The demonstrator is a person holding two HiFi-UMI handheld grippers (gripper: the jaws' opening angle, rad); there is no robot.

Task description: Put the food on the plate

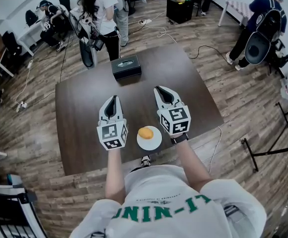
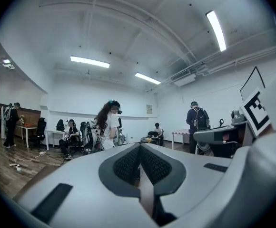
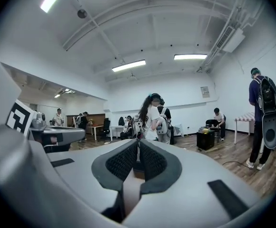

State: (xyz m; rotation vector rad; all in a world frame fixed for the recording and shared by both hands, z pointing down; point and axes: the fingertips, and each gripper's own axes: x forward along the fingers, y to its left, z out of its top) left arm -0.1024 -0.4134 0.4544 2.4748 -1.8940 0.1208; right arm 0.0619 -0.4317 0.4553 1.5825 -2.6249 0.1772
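Food (image 1: 145,133) in neither tongs.

Left tongs (image 1: 113,98): closed pad to pad, nothing between. Right tongs (image 1: 158,89): same, closed and empty. Both held over the table (image 1: 84,113), pointing away from the body, one on each side of the plate (image 1: 153,144). Neither touching food or plate as far as the head view shows. Height above the table not readable.

Food itself: one orange-yellow rounded lump, resting on the small white plate, a bit left of centre. Plate at the near table edge, right in front of the torso, between the two tongs. Right tongs' marker cube just beside the plate's right rim in that view.

Further out: black box (image 1: 126,66) at the far side of the table, well apart from the plate. No other food visible on the table. Beyond that, wood floor, cables, several people standing or sitting around the room.

Status, judged from layout: placement looks done and released. Nothing obviously left except keeping the tongs clear of the plate.
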